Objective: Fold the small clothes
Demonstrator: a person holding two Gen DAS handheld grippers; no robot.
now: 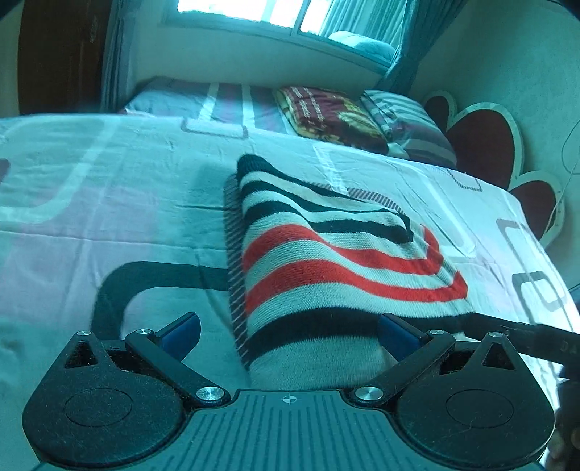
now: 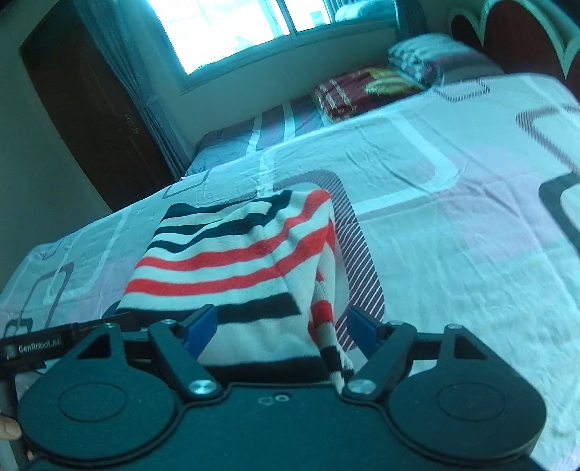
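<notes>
A small knit sweater with black, white and red stripes lies folded on the patterned bedsheet. My left gripper is open, its blue pads spread wide at the sweater's near edge, the cloth lying between them. In the right wrist view the same sweater lies just ahead, with a striped sleeve hanging at its right side. My right gripper is open, its blue pads either side of the sweater's near edge.
A folded red and yellow blanket and a striped pillow lie at the bed's far end by a heart-shaped headboard. A window, curtains and a dark wooden wardrobe stand beyond. The other gripper's arm shows at right.
</notes>
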